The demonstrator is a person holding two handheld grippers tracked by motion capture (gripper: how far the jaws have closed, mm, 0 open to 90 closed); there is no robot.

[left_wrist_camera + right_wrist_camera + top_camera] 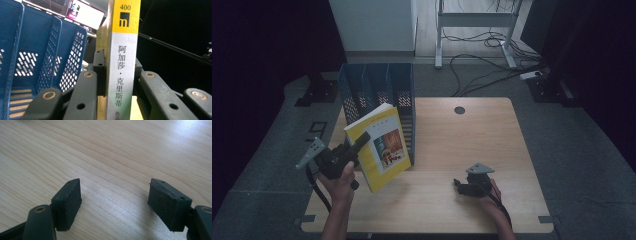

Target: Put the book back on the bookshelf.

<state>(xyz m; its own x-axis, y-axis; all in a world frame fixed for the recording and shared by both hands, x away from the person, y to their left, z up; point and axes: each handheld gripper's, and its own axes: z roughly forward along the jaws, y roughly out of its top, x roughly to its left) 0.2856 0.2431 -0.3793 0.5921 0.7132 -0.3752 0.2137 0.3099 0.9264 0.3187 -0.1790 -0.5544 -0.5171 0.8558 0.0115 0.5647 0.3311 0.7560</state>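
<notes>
Spine of the yellow book (123, 62), left gripper view: "400" above a black block "m" on the yellow band at the top; below, on the white part, Chinese characters running downward, "阿加莎·克里斯蒂", then smaller "作品", cut off at the near edge. High view: cover lettering too small to read.

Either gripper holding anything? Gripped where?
Left gripper clamps the yellow book across its spine edge. Right gripper is open, holding nothing.

Left gripper (362, 141) clamped, right gripper (458, 184) agape
</notes>
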